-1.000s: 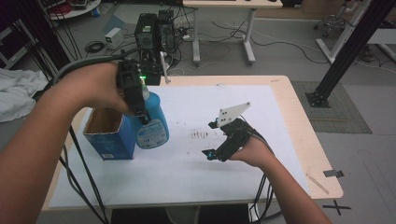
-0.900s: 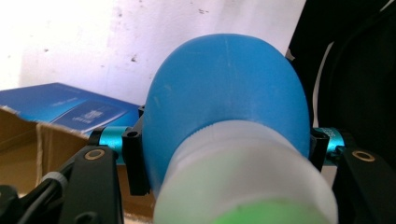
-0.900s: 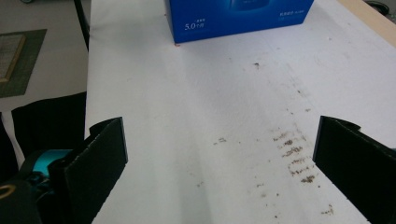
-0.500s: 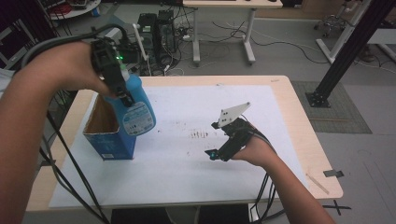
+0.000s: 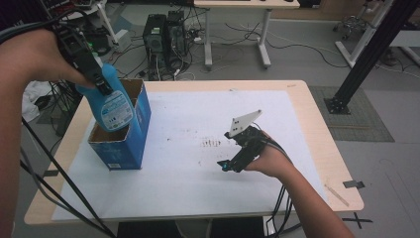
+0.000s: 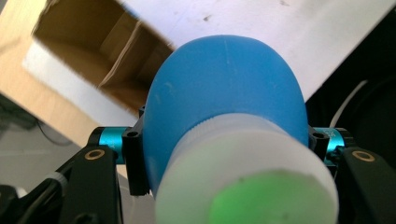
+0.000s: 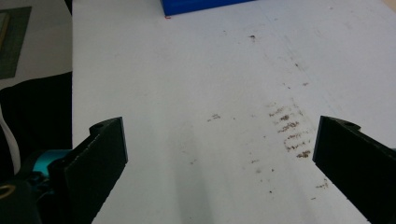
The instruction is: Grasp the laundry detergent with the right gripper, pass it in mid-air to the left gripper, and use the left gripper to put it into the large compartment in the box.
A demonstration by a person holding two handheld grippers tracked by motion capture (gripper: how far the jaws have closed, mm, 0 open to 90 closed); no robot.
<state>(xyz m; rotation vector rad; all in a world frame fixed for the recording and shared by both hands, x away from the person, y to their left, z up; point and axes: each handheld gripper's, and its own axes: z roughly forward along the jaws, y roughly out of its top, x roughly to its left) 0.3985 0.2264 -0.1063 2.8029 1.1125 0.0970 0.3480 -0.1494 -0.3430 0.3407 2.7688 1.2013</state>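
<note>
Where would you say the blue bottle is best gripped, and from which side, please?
Around the narrow shoulder just below the white cap, from above along its axis. The blue bottle tapers there, so the left tongs, shut on it, straddle it over the blue box.

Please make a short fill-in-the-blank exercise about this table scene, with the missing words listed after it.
1. The left claw is shut on a blue ____ with a white cap.
2. The bottle hangs over the open blue ____.
3. The right claw rests on the white sheet with its jaws ____.
4. The box stands on the sheet's ____ side in the high view.

Missing words: bottle; box; open; left
</note>
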